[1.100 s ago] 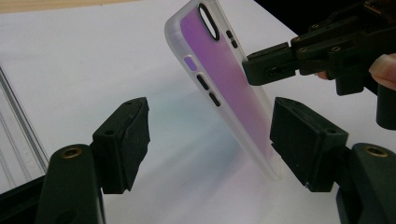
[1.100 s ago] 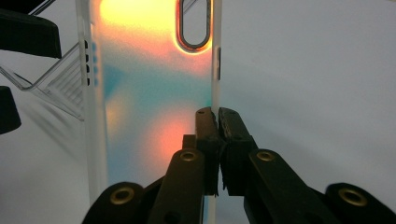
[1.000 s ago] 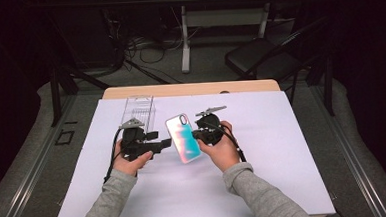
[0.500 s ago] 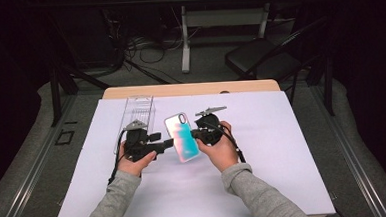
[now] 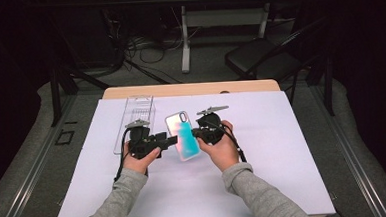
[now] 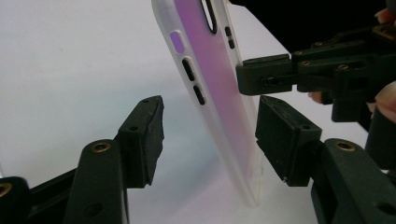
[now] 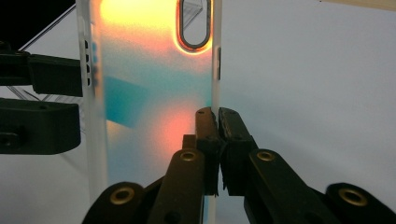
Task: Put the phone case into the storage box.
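A translucent phone case (image 5: 182, 136), tinted teal, orange and pink, is held tilted above the white table cover (image 5: 293, 148). My right gripper (image 5: 196, 133) is shut on its right rim; in the right gripper view the pads (image 7: 217, 121) pinch that thin edge of the case (image 7: 149, 93). My left gripper (image 5: 171, 139) reaches in from the left. Its jaws (image 6: 215, 140) straddle the case's button edge (image 6: 210, 93) and have just been closing. The right jaw stands close to the case's back, while a wide gap remains at the left jaw.
A clear plastic box (image 5: 136, 114) lies on the cover behind my left hand. The table's wooden far edge (image 5: 190, 88) shows beyond the cover. A dark chair (image 5: 258, 60) and a desk leg (image 5: 185, 44) stand on the floor behind.
The left gripper's jaws have narrowed around the case's left edge. The case and the right gripper have stayed in place.
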{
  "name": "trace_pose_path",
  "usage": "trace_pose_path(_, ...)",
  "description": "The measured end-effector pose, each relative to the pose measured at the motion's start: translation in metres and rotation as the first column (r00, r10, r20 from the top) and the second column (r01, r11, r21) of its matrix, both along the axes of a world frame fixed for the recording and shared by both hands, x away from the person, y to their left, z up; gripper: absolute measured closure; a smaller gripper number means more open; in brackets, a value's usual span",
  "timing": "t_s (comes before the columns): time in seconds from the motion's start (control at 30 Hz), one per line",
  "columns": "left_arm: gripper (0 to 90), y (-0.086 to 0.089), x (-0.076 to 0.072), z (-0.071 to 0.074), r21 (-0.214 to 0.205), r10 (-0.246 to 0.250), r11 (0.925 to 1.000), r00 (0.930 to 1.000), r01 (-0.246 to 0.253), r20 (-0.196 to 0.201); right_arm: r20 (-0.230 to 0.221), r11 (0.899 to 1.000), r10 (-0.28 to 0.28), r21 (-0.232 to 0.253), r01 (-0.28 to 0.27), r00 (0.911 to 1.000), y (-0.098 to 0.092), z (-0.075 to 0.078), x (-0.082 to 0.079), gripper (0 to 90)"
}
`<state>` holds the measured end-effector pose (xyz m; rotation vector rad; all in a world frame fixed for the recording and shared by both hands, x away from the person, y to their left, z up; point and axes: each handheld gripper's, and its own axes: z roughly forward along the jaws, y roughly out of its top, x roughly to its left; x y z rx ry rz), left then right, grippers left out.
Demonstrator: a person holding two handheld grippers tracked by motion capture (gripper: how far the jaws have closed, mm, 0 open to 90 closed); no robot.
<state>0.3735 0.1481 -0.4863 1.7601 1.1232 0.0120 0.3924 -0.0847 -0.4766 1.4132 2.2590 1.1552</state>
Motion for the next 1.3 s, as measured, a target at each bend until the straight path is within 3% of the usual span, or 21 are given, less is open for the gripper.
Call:
trace_pose_path(0.17,46.7,-0.001,0.003,0.000,-0.034,0.003,0.9994,0.9997,-0.004,-0.026,0.008,1.000,-0.001,0.009,0.001,1.0000,-0.001,0.000,0.000,87.4)
trace_pose_path(0.3,51.9,0.001,0.005,-0.002,-0.031,0.001,0.9995,0.9993,-0.002,-0.038,0.008,1.000,0.001,0.010,-0.001,1.0000,-0.001,0.000,-0.001,87.4)
trace_pose_path(0.43,54.7,0.002,0.006,-0.005,-0.069,-0.002,0.9976,0.9948,-0.005,-0.101,0.007,1.000,0.002,0.010,-0.003,1.0000,-0.001,-0.001,-0.001,87.4)
trace_pose_path(0.53,56.1,0.001,0.005,-0.007,-0.059,-0.003,0.9983,0.9944,-0.003,-0.106,0.008,1.000,0.004,0.012,-0.005,1.0000,-0.001,0.000,-0.002,87.4)
trace_pose_path(0.77,60.6,0.001,0.005,-0.009,-0.086,-0.006,0.9962,0.9887,-0.008,-0.150,0.008,1.000,0.005,0.013,-0.005,1.0000,-0.001,0.000,-0.002,87.4)
trace_pose_path(1.3,66.7,0.001,0.003,-0.010,-0.096,-0.001,0.9952,0.9872,-0.015,-0.160,0.010,1.000,0.015,0.014,-0.015,0.9998,0.002,-0.001,-0.004,87.4)
